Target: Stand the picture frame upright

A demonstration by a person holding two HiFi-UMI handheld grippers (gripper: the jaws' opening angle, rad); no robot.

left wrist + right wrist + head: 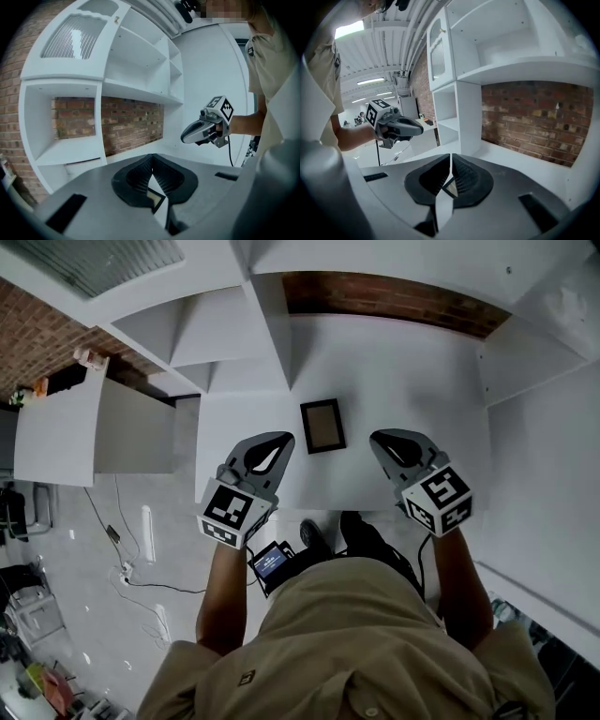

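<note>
Both left gripper [283,440] and right gripper [378,440], fingers closed, flank the picture frame [322,426] flat on the desk [403,371].

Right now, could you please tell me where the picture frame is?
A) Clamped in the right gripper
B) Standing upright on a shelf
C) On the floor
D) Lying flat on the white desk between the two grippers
D: the head view shows the picture frame flat on the white desk, with the left gripper and right gripper on either side, neither touching it.
</note>
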